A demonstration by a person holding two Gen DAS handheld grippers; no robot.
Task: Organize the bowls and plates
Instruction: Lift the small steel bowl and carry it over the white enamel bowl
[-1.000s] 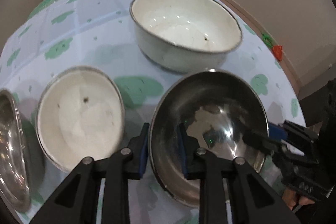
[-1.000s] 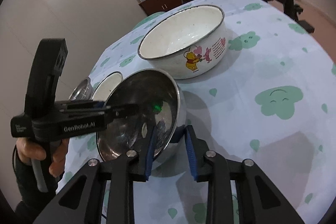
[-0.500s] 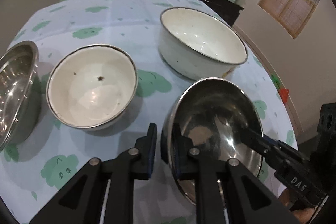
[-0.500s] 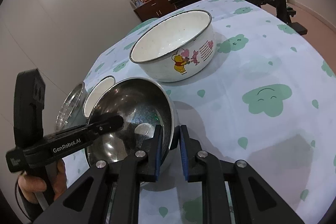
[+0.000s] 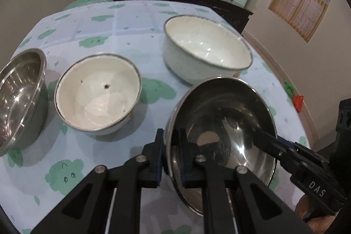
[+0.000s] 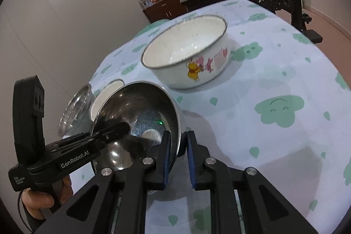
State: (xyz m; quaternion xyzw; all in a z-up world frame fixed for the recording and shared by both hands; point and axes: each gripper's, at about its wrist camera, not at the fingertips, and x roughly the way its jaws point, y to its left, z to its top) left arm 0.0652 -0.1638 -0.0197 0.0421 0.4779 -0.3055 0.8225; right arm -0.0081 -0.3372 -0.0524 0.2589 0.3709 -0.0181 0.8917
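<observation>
Right now you have the steel bowl (image 5: pixel 221 124) pinched from both sides. Your left hand-held gripper (image 5: pixel 171 157) is clamped on its near-left rim, one blue pad inside the wall and one outside. Your right hand-held gripper (image 6: pixel 178 152) grips the opposite rim the same way, its jaws having just been closing onto the metal wall between them. In the left wrist view the right tool reaches in from the lower right, its dark finger lying across the inside of the bowl. The bowl sits tilted, its mouth leaning toward the other dishes; whether its base touches the cloth you cannot tell from these views.

Beyond it, on the bench (image 5: pixel 105 32) with its pale blue cloth and green cloud print, stands the large white enamel bowl (image 5: pixel 206 49), upright, with cartoon figures on its outer wall, just behind the steel bowl. To the left rests the small white bowl (image 5: pixel 96 91), upright with a few dark specks inside. Further left, a second steel bowl (image 5: pixel 19 93) sits at the bench's edge, just beside the small white one.
</observation>
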